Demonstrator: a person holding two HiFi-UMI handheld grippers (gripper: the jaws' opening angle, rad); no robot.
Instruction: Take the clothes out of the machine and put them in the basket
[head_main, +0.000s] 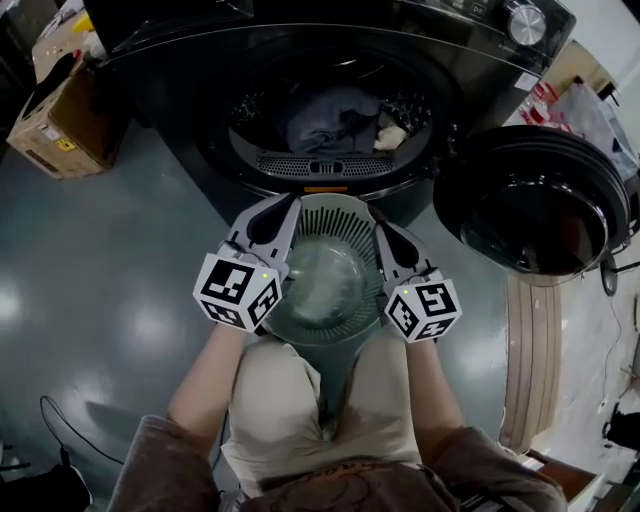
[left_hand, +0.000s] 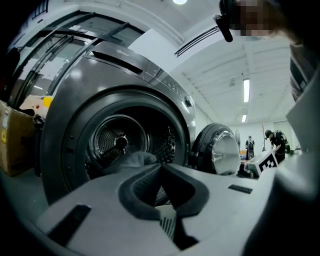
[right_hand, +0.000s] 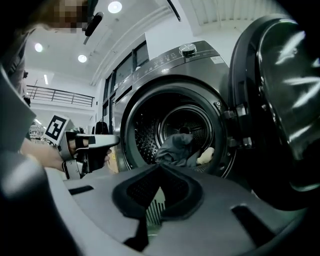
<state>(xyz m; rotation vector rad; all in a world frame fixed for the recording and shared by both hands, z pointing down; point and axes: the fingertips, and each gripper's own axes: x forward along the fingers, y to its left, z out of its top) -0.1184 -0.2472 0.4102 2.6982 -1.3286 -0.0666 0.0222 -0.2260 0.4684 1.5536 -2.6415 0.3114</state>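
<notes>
the basket (head_main: 335, 222), a round pale-green tub with a slotted wall, hangs between the two grippers just in front of the open machine (head_main: 470, 40). the left gripper (head_main: 291, 204) meets the basket's rim on its left side and the right gripper (head_main: 374, 211) meets the rim on its right side, the two facing each other across the tub. in the left gripper view the jaws are pressed together at their tips, with a strip of the slotted wall pinched in the gap just below them. the right gripper view shows the same: jaws clamped down on the rim, with the slots showing between the dark pads. both grippers point toward the machine's mouth.

the clothes (head_main: 345, 122) lie inside the drum (head_main: 248, 108), past the jaws and well apart from them, touched by neither gripper. a grey-blue garment (head_main: 330, 115) is heaped low at the front of the drum, near the lip. a small cream piece (head_main: 392, 136) sits just beside it on the right, touching it. in both gripper views this heap shows above the closed jaw tips, framed by the round opening.

the door (head_main: 535, 200) stands swung out to the right of the opening. a cardboard box (head_main: 60, 115) rests on the floor (head_main: 110, 290) to the left of the machine. the person's knees show just under the basket.
</notes>
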